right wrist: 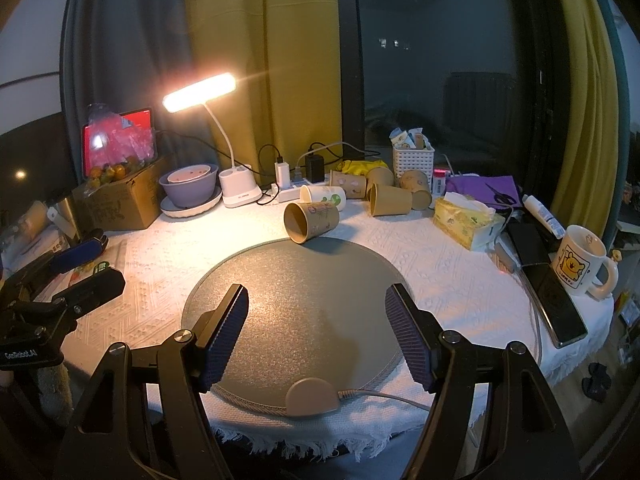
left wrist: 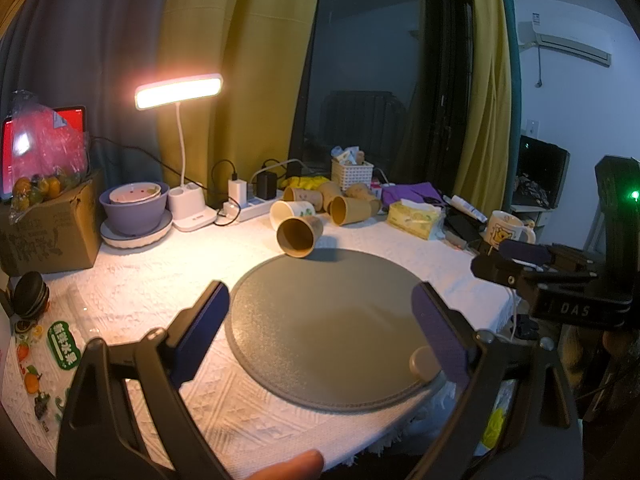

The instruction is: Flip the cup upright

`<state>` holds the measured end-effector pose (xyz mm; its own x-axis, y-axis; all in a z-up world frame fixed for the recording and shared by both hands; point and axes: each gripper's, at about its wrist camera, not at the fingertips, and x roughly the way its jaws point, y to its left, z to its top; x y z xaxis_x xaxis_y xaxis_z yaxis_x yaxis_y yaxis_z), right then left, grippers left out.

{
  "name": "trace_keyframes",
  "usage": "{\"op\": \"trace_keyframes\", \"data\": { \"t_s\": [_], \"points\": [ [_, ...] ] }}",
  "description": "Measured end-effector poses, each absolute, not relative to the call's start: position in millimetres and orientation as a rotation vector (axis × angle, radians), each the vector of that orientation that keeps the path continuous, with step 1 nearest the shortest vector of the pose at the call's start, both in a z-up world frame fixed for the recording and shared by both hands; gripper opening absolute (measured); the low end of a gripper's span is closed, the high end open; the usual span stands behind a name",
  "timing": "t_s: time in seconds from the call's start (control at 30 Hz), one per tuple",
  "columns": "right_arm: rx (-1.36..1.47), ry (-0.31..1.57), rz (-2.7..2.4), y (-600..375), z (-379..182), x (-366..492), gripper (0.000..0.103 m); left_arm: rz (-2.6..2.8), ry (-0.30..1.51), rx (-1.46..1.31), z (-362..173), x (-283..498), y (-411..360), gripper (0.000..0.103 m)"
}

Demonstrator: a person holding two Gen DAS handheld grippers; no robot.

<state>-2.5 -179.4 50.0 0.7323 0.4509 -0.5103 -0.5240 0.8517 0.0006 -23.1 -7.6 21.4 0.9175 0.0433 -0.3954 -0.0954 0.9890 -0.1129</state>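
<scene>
Lying on side at far rim of round grey mat [left wrist: 328, 320], brown paper cup [left wrist: 298, 237] shows open mouth toward camera in left wrist view. Left gripper [left wrist: 320, 334] hovers over mat, fingers spread wide, nothing held. Right gripper [left wrist: 516, 258] visible at right edge, fingers apart, empty. Desk lamp [left wrist: 179, 90] lit behind.

Right wrist view: cup [right wrist: 311, 222] on side, mouth facing left, touching mat [right wrist: 292, 312] edge. Right gripper [right wrist: 316, 334] wide open, empty. More cups [right wrist: 390, 199] tipped behind. White mug [right wrist: 580, 262] upright at right.
</scene>
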Motion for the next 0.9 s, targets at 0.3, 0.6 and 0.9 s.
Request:
{"op": "trace_keyframes", "data": {
  "t_s": [0.3, 0.6, 0.9],
  "points": [
    [-0.148, 0.522, 0.536, -178.6, 50.0, -3.6, 0.074, 0.071, 0.403, -0.132, 21.4, -23.0, -7.6, 0.093],
    [-0.148, 0.521, 0.536, -179.1, 49.8, -3.5, 0.074, 0.071, 0.404, -0.132, 21.5, -22.9, -7.7, 0.093],
    [-0.148, 0.52, 0.537, -179.4, 49.6, -3.5, 0.074, 0.076, 0.398, -0.129, 22.2, -24.1, -7.3, 0.093]
  ]
}}
